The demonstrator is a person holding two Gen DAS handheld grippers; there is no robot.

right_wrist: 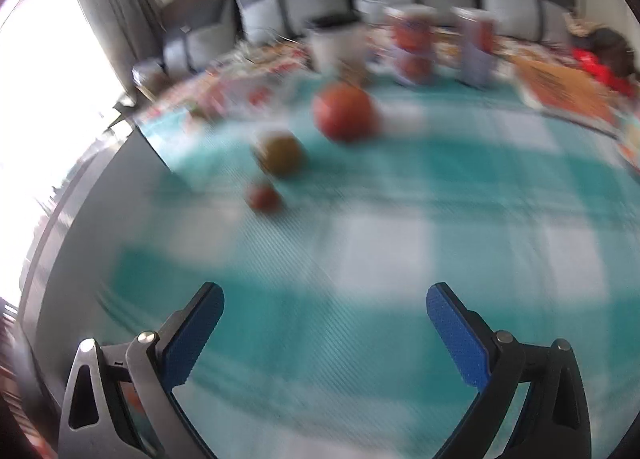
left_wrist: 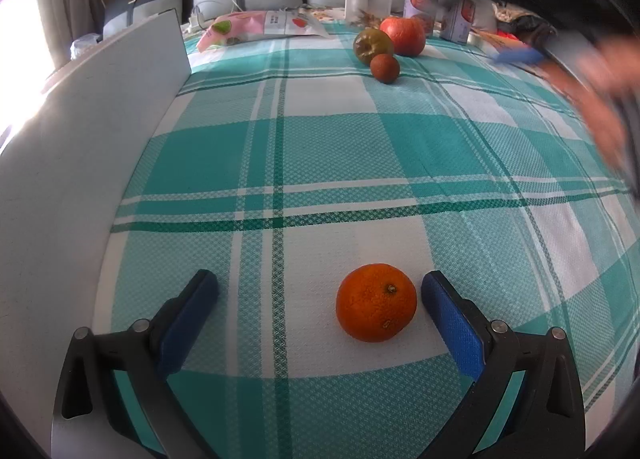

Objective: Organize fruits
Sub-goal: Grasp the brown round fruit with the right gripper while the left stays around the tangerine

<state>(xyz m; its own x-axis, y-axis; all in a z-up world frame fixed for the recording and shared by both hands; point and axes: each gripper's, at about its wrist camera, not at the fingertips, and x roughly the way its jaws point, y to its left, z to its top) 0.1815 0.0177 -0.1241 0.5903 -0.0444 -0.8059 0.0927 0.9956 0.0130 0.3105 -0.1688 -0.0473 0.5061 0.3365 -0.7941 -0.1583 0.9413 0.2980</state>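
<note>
Left gripper [left_wrist: 320, 295]: jaws spread wide, holding nothing; the round orange mandarin [left_wrist: 376, 302] lies between the blue pads, close to the right one, contact unclear.
Right gripper [right_wrist: 325, 303]: jaws apart, empty, view blurred.
Teal-and-white checked cloth [left_wrist: 320, 163]: bare across the middle.
Far group: small reddish-brown fruit [left_wrist: 385, 67], green-brown tomato-like fruit [left_wrist: 373, 45] and large red-orange fruit [left_wrist: 403, 35] clustered together.
Progress: judged about three gathered; the mandarin, well apart, seems left.
</note>
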